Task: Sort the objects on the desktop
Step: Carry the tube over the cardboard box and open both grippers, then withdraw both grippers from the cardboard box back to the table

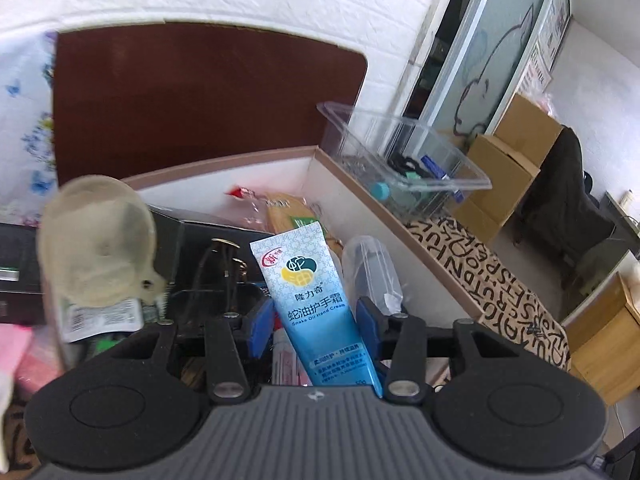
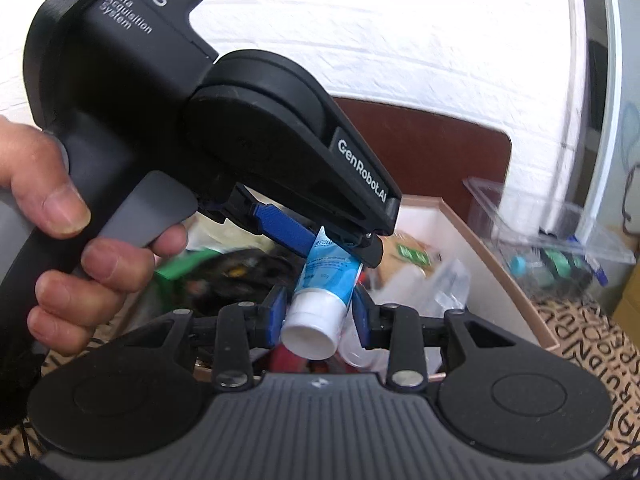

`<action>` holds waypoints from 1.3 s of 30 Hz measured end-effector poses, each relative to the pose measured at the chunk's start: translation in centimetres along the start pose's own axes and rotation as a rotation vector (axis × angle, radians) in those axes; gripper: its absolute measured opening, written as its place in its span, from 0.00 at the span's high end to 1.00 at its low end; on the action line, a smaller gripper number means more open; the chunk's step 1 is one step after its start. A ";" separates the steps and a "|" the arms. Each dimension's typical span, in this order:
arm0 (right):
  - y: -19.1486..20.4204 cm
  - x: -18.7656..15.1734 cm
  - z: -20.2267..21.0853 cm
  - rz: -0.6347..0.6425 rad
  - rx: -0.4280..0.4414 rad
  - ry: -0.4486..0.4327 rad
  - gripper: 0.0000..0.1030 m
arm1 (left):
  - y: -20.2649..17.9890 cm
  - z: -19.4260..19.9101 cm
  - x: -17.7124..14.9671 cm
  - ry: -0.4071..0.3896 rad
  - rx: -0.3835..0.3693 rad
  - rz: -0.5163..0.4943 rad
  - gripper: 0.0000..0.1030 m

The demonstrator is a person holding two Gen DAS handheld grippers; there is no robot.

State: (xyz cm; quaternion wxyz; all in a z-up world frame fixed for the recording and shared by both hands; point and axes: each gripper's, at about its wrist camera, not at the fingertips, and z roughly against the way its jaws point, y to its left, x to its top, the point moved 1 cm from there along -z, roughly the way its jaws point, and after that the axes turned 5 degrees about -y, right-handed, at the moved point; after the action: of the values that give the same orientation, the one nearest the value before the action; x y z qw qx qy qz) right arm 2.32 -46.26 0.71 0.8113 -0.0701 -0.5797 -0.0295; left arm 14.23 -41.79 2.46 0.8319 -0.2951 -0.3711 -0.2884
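Note:
A blue and white hand cream tube (image 1: pixel 316 300) stands between the blue pads of my left gripper (image 1: pixel 314 322), which is shut on it above the open cardboard box (image 1: pixel 224 164). In the right wrist view the same tube (image 2: pixel 326 276) hangs cap down from the left gripper (image 2: pixel 332 242), and its white cap sits between the pads of my right gripper (image 2: pixel 320 316), which closes on the cap end. A hand holds the left gripper's handle.
The box holds a black carton (image 1: pixel 208 240), a snack packet (image 1: pixel 288 208), a plastic-wrapped item (image 1: pixel 372 268) and a round clear lid (image 1: pixel 96 244). A clear plastic bin (image 1: pixel 400 160) with small items stands to the right on a lettered cloth (image 1: pixel 500 280).

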 end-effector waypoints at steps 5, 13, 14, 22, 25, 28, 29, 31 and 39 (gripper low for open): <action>-1.3 -1.2 -2.2 -0.006 -0.031 0.045 0.69 | 0.9 -2.6 -0.3 0.011 0.005 0.030 0.53; -1.2 -1.6 -1.5 -0.003 -0.052 0.018 0.46 | 0.2 0.4 -0.2 -0.053 -0.051 0.042 0.08; -1.2 -1.5 -1.2 -0.002 -0.061 0.000 0.39 | 0.0 1.2 -0.2 -0.066 -0.044 0.038 0.05; 0.8 0.0 2.8 -0.001 -0.069 -0.077 0.05 | -0.9 6.7 -1.6 -0.075 0.076 0.016 0.02; 2.3 0.2 4.2 0.018 -0.028 -0.072 0.05 | -0.4 9.1 -3.0 -0.078 0.117 0.018 0.02; 5.1 0.0 5.9 0.050 0.013 -0.074 0.05 | 0.6 12.1 -4.8 -0.105 0.122 0.025 0.01; 5.8 -0.3 6.2 0.056 0.033 -0.072 0.05 | 1.1 13.1 -5.5 -0.111 0.124 0.035 0.01; 7.7 -0.5 7.0 0.072 0.083 -0.065 0.05 | 2.0 15.0 -6.8 -0.117 0.145 0.063 0.01; 15.3 -1.0 7.7 0.110 0.244 -0.026 0.05 | 7.0 23.7 -11.6 -0.177 0.305 0.114 0.01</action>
State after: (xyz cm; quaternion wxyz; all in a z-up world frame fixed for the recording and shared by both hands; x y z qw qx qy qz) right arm -3.24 -30.05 1.00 0.8066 -0.0033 -0.5847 0.0868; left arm 1.99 -17.45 4.42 0.8460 -0.2101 -0.4651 -0.1540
